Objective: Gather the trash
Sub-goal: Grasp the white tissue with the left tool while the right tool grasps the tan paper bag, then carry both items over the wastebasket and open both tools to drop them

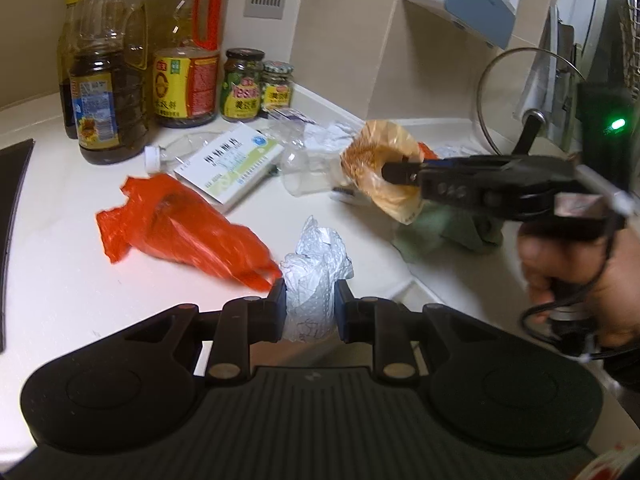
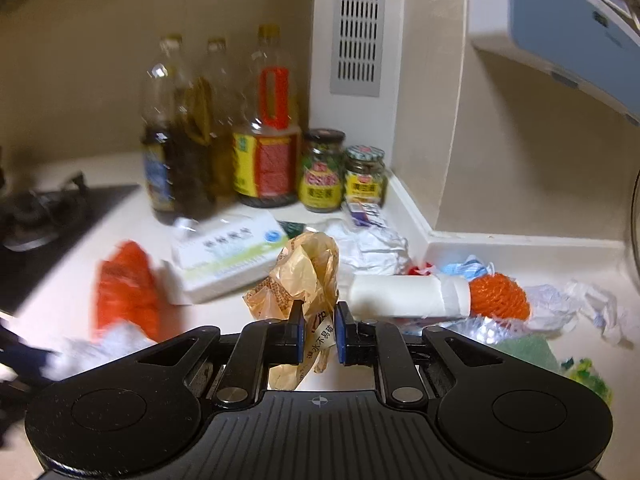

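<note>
Crumpled white plastic wad (image 1: 310, 280), bubbled and crinkly, pinched between the blue-padded fingers of the left gripper (image 1: 311, 304) at lower centre of the left view, above the pale countertop (image 1: 60, 272). Thin tan printed plastic bag (image 2: 304, 280), wrinkled and translucent, clamped in the right gripper (image 2: 318, 330) at centre of the right view, lifted clear of the surface. Around them: glossy orange-red bag (image 1: 176, 228) at mid-left, flat white-and-green carton (image 1: 232, 160) behind it, white cylindrical bottle (image 2: 404, 295) beside an orange mesh scrubber (image 2: 500, 295) at right, tall oil bottles (image 1: 108, 72) and jars (image 1: 240, 84) upper left.
</note>
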The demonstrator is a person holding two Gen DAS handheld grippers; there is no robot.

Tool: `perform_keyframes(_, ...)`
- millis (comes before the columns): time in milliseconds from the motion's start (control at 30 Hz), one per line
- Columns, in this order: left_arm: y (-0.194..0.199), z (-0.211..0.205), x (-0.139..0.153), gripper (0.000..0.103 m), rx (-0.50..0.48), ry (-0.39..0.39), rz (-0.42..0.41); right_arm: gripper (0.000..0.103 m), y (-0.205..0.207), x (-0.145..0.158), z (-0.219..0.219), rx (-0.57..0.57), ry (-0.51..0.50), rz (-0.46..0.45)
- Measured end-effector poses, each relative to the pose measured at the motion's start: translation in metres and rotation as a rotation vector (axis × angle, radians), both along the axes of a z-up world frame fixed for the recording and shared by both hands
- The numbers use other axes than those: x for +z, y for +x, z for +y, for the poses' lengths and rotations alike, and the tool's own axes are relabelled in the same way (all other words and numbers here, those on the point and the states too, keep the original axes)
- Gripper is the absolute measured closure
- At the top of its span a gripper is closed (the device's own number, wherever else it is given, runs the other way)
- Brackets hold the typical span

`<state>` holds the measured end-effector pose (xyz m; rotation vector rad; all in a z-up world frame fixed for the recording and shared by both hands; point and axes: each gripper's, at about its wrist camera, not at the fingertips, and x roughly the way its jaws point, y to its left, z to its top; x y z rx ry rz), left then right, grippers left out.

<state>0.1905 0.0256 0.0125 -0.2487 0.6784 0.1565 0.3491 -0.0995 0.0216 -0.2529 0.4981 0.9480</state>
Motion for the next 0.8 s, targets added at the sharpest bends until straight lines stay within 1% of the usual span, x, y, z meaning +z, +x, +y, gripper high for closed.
perform_keyframes(67, -0.005, -0.006, -0.005, 0.082, -0.004, -0.015, 0.011, 0.088, -0.012, 0.002, -0.012, 0.018, -0.007, 0.021)
perform_keyframes(167, -0.013, -0.016, -0.017, 0.082, -0.017, -0.032, 0.048, 0.088, -0.034, -0.004, -0.031, 0.037, -0.037, 0.051)
perform_keyframes(367, -0.033, -0.025, -0.050, 0.081, -0.073, -0.080, 0.144, 0.088, -0.087, -0.029, -0.053, 0.064, -0.156, 0.073)
perform_keyframes(467, -0.039, -0.025, -0.067, 0.081, -0.101, -0.097, 0.196, 0.088, -0.107, -0.052, -0.052, 0.059, -0.233, 0.115)
perform_keyframes(567, -0.039, -0.021, -0.088, 0.081, -0.107, -0.115, 0.248, 0.088, -0.118, -0.082, -0.046, 0.056, -0.325, 0.152)
perform_keyframes(633, -0.035, -0.022, -0.103, 0.081, -0.119, -0.102, 0.279, 0.087, -0.122, -0.105, -0.041, 0.049, -0.395, 0.183)
perform_keyframes(700, -0.031, -0.021, -0.120, 0.081, -0.126, -0.116, 0.315, 0.087, -0.124, -0.125, -0.039, 0.037, -0.424, 0.207)
perform_keyframes(800, -0.025, -0.024, -0.143, 0.081, -0.145, -0.095, 0.355, 0.087, -0.124, -0.149, -0.035, 0.029, -0.456, 0.219)
